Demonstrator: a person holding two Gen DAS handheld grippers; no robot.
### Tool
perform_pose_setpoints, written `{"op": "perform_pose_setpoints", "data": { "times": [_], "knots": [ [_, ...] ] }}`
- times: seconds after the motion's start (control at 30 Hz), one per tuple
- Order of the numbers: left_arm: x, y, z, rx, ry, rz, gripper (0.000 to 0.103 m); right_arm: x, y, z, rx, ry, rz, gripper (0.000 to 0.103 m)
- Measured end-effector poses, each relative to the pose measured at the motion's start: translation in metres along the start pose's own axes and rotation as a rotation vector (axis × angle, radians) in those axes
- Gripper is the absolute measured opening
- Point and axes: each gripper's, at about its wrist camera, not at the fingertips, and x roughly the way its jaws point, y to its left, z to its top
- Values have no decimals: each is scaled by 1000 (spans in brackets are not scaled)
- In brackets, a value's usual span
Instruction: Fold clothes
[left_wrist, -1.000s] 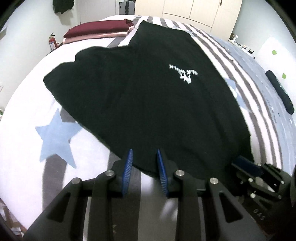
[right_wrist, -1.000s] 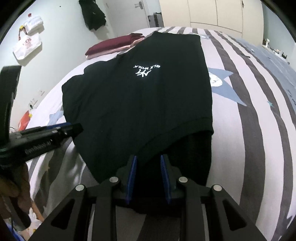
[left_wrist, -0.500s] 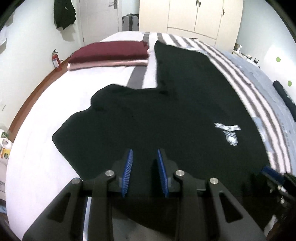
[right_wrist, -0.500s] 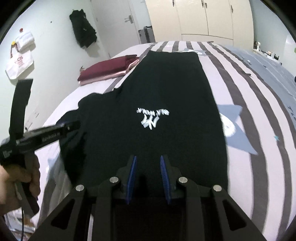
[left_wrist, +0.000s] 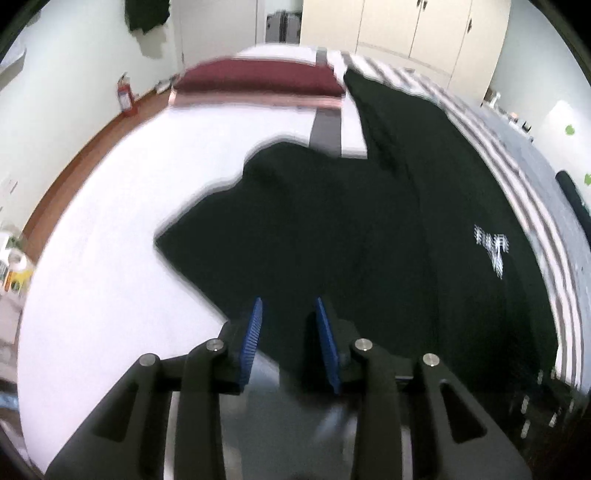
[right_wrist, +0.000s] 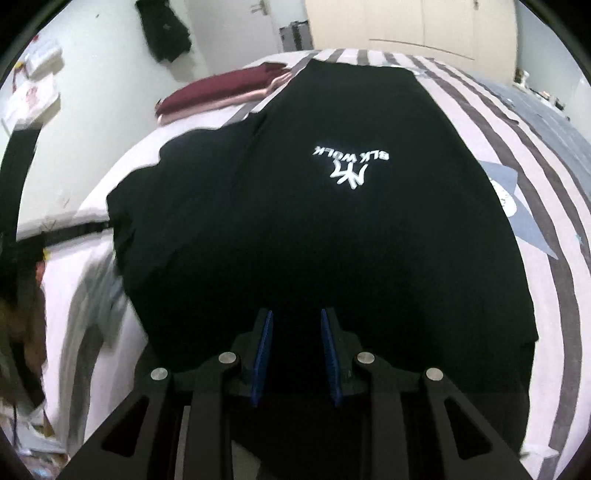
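A black T-shirt with a white logo lies spread along the striped bed, the logo upside down to me. Its near end is gathered under both grippers. My left gripper sits at the shirt's near left edge. Its jaws are opening, with black cloth still between the blue pads. My right gripper is shut on the T-shirt's near end, and cloth hangs below its fingers. The left sleeve lies out on the white sheet.
A folded maroon and pink pile lies at the bed's far left. A dark roll rests on the right side. Beyond the bed are a fire extinguisher, cream wardrobes and a dark garment hanging on the wall.
Both grippers have moved forward over the shirt, carrying its near end along. The logo and the far pile now sit closer in view. The left view is blurred by motion.
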Motion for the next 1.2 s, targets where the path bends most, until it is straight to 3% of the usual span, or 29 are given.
{"op": "perform_pose_setpoints", "data": {
  "times": [0.17, 0.27, 0.37, 0.5, 0.7, 0.93, 1.07, 1.2],
  "knots": [
    [39, 0, 52, 68, -39, -18, 31, -11, -1, 18, 17, -5, 5, 24],
    [68, 5, 62, 101, 3, -1, 31, -9, -3, 43, 33, -47, -10, 24],
    [78, 16, 53, 139, 10, 36, 33, -1, -9, 70, 56, -88, -30, 24],
    [72, 40, 44, 98, 9, 48, 47, 13, -17, 102, 63, -127, -53, 24],
    [54, 60, 46, 6, -7, 86, 47, 45, -17, 143, 44, -144, -53, 25],
    [45, 66, 32, -26, -6, 89, 47, 90, 25, 192, -49, -180, 33, 25],
    [43, 73, 19, -26, 20, 75, 47, 123, 47, 213, -80, -143, 59, 25],
    [38, 76, 13, -27, 25, 65, 47, 154, 56, 212, -67, -79, 64, 25]
  ]
}}
